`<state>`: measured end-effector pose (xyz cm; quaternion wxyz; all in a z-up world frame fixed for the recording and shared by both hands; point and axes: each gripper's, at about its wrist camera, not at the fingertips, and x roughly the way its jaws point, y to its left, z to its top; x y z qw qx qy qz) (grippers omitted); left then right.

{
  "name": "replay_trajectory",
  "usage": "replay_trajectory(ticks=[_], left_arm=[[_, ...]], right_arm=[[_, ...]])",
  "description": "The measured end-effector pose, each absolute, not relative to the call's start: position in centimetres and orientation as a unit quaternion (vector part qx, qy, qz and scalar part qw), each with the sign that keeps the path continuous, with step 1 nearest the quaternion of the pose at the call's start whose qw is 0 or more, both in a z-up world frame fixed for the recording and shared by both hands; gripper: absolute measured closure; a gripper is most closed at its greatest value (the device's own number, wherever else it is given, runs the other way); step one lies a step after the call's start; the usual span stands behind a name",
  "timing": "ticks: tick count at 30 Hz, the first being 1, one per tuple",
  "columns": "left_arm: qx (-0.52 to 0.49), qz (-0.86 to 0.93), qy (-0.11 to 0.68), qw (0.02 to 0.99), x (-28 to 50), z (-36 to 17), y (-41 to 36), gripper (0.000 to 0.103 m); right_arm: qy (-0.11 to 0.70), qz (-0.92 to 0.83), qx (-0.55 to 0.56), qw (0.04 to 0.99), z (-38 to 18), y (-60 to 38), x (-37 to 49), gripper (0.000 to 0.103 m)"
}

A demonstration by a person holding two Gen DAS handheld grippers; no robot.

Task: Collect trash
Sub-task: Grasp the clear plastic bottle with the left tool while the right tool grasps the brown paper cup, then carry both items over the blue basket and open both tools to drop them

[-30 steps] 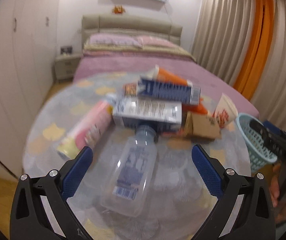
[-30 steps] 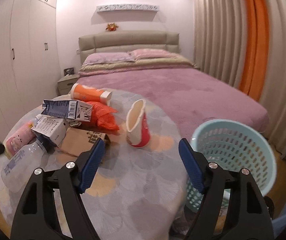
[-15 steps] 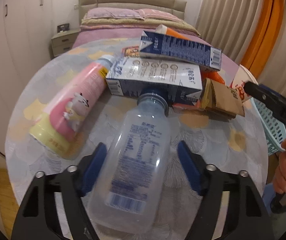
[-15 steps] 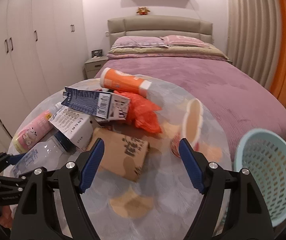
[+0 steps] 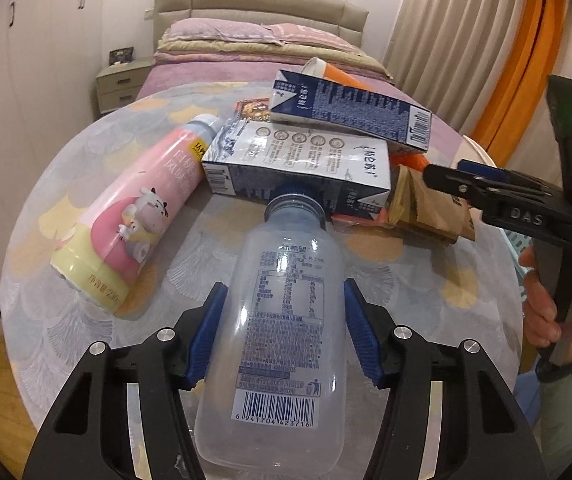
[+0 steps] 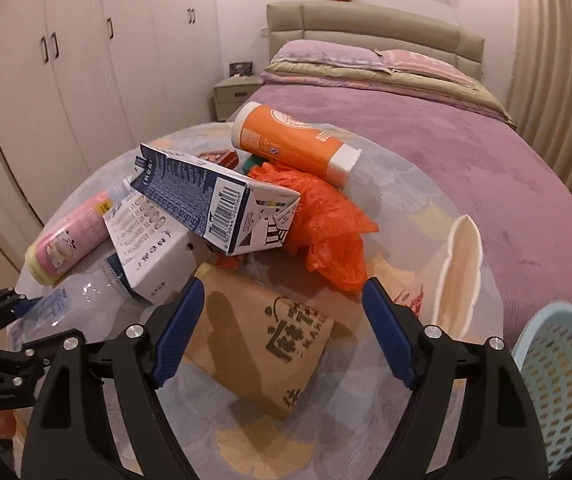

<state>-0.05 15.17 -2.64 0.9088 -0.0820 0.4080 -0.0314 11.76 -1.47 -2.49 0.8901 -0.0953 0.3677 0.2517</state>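
A clear plastic bottle (image 5: 286, 320) lies on the round table (image 5: 405, 280), its neck towards the pile of trash. My left gripper (image 5: 286, 332) straddles it, jaws closing, with both blue pads (image 5: 210, 336) against its sides. My right gripper (image 6: 282, 292) hovers over a brown paper bag (image 6: 270, 332); its jaws are opening and touch nothing. The pile holds a pink bottle (image 5: 134, 216), a white carton (image 5: 297, 164), a dark blue carton (image 6: 206, 192), an orange cup (image 6: 286, 140) and an orange plastic bag (image 6: 325, 220). A crushed paper cup (image 6: 457, 268) stands to the right.
A light blue basket (image 6: 557, 380) stands below the table's right edge. A purple bed (image 6: 465, 152) lies right behind the table, with a nightstand (image 5: 120, 80) and white wardrobes (image 6: 86, 60) on the left. A hand (image 5: 541, 308) holds the right gripper's handle.
My left gripper came down over the clear bottle and narrowed from wide open until its pads met the sides. My right gripper swung left, from the paper cup and basket to the brown bag.
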Motion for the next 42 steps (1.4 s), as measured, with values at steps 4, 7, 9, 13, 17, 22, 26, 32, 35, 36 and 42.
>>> replay_trajectory(ticks=[4,7,9,13,17,22,26,32,35,36,42], left_arm=[[-0.083,-0.034,0.405,0.91,-0.5,-2.5,15.1,0.047],[-0.084,-0.035,0.405,0.91,-0.7,-2.5,15.0,0.047],[-0.085,-0.036,0.404,0.91,-0.8,-2.4,15.0,0.047],[-0.088,-0.037,0.403,0.91,-1.0,-2.2,15.3,0.047],[-0.093,-0.039,0.397,0.912,-1.0,-1.8,15.7,0.048],[-0.096,-0.042,0.395,0.912,-1.0,-1.9,15.6,0.049],[-0.098,-0.045,0.397,0.912,-1.2,-2.0,15.5,0.049],[-0.099,-0.043,0.394,0.913,-1.5,-1.8,15.5,0.049],[-0.097,-0.046,0.388,0.915,-1.8,-1.4,15.3,0.049],[-0.095,-0.049,0.385,0.917,-2.0,-1.1,15.1,0.049],[-0.1,-0.094,0.354,0.925,-3.6,1.1,13.8,0.049]], right_arm=[[0.381,0.272,-0.119,0.876,-2.8,-0.5,11.4,0.026],[0.39,0.278,-0.131,0.868,-3.1,0.1,11.0,0.026],[0.397,0.286,-0.13,0.862,-3.1,0.2,10.7,0.026],[0.414,0.301,-0.119,0.851,-3.1,-0.3,9.8,0.033],[0.416,0.319,-0.11,0.845,-3.0,-0.8,8.5,0.033],[0.426,0.331,-0.104,0.836,-3.6,-1.0,6.5,0.033],[0.431,0.323,-0.107,0.836,-4.4,-0.5,6.2,0.033],[0.429,0.309,-0.112,0.841,-5.7,0.0,6.4,0.064],[0.423,0.322,-0.092,0.842,-5.2,-0.8,5.5,0.069],[0.417,0.323,-0.089,0.845,-4.9,-1.0,5.0,0.07],[0.39,0.32,-0.064,0.861,-2.8,-3.6,2.7,0.072]])
